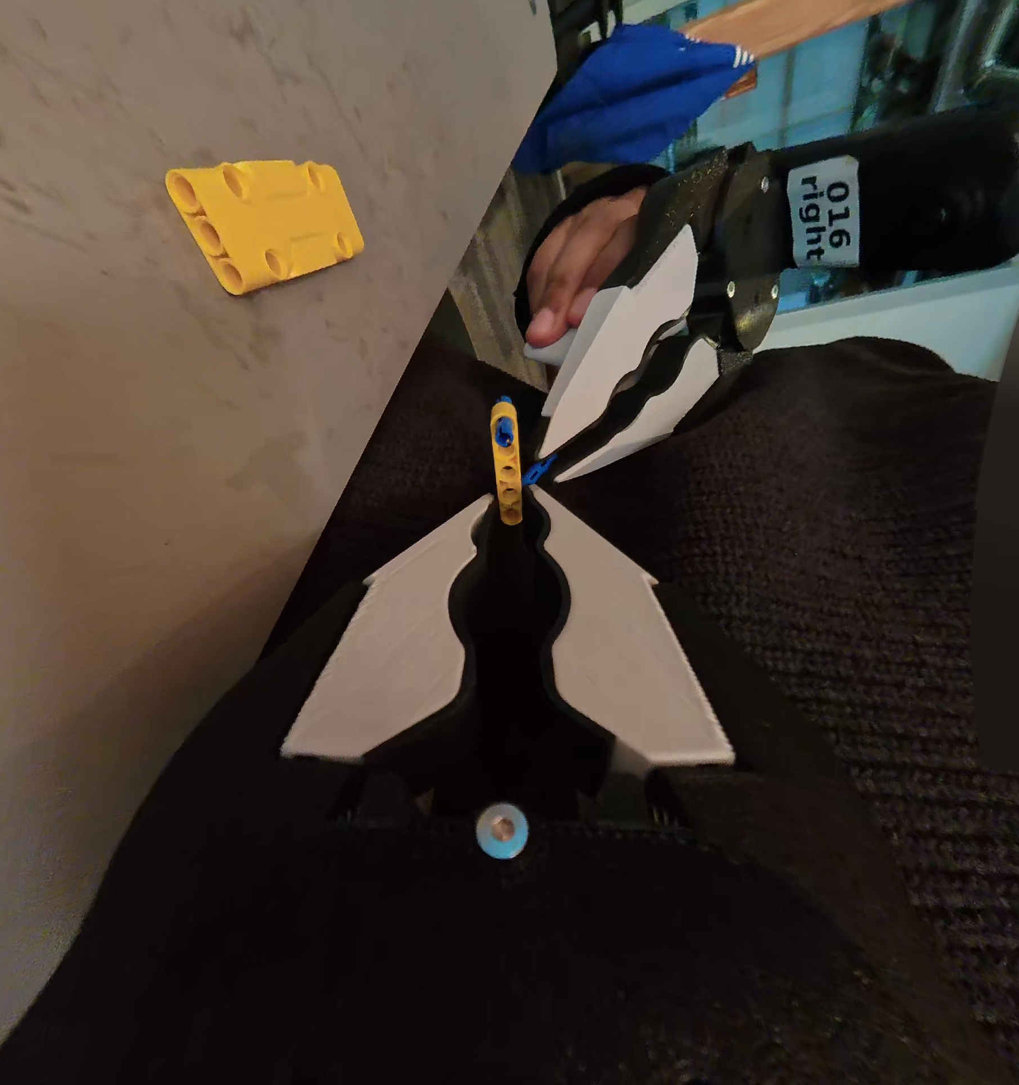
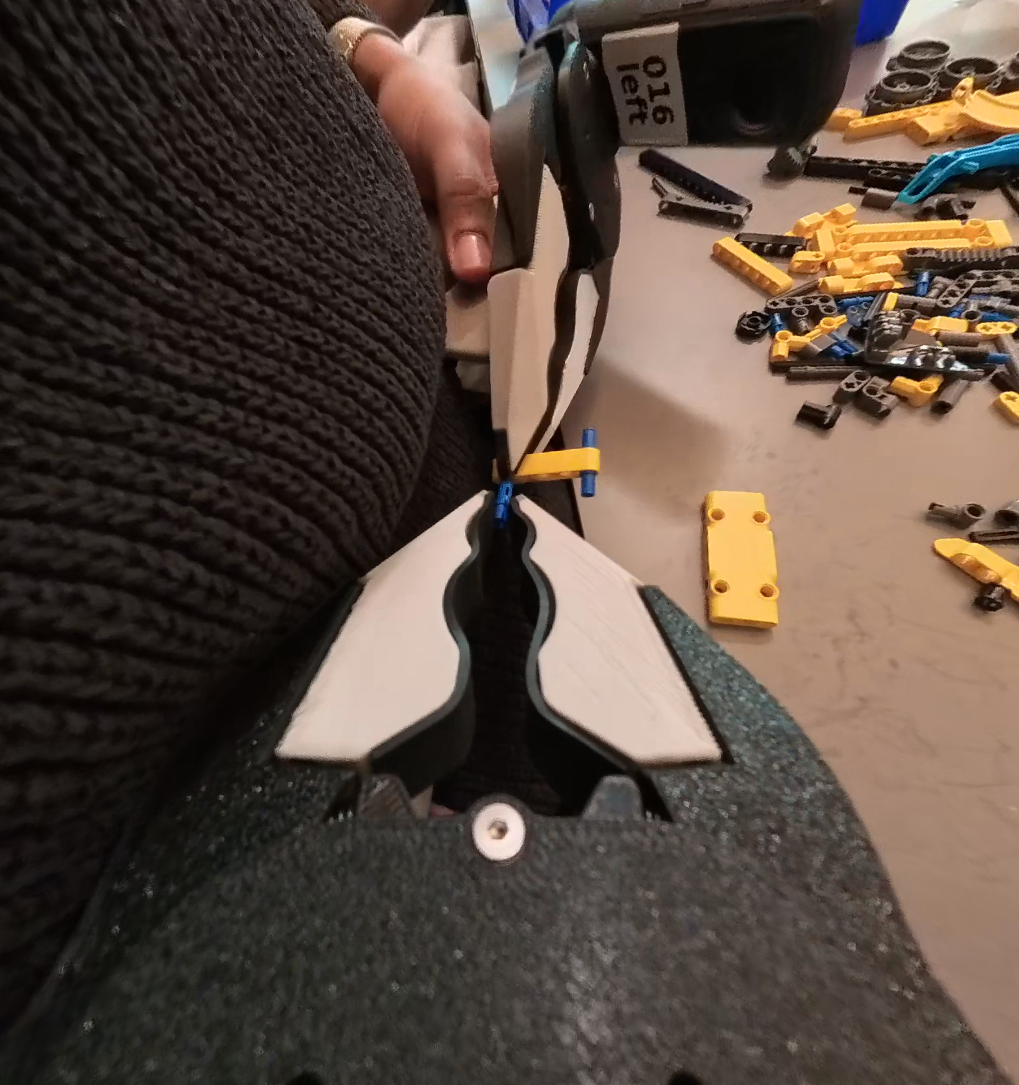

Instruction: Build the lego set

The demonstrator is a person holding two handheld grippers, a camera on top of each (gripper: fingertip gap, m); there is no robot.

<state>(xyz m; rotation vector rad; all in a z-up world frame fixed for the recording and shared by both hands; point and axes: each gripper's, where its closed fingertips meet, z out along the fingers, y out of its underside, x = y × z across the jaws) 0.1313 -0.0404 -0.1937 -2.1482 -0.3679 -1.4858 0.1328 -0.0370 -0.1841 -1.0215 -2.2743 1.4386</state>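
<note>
My left gripper (image 1: pixel 510 499) is shut on the end of a thin yellow beam (image 1: pixel 507 464), which has a blue pin (image 1: pixel 502 433) through its far hole. My right gripper (image 2: pixel 504 498) is shut on a second blue pin (image 2: pixel 502 505) and holds its tip against the side of the beam (image 2: pixel 557 464) close to the left fingertips. In the left wrist view the right gripper (image 1: pixel 545 469) comes in from the upper right with that pin (image 1: pixel 537 469). Both are held off the table edge, over a dark knitted garment.
A flat yellow panel (image 1: pixel 263 223) lies alone on the grey table (image 1: pixel 114 469); it also shows in the right wrist view (image 2: pixel 741 566). A heap of yellow, black and blue parts (image 2: pixel 906 329) and black wheels (image 2: pixel 929 70) lie farther back on the right. Less than 4 cm separates the two grippers' tips.
</note>
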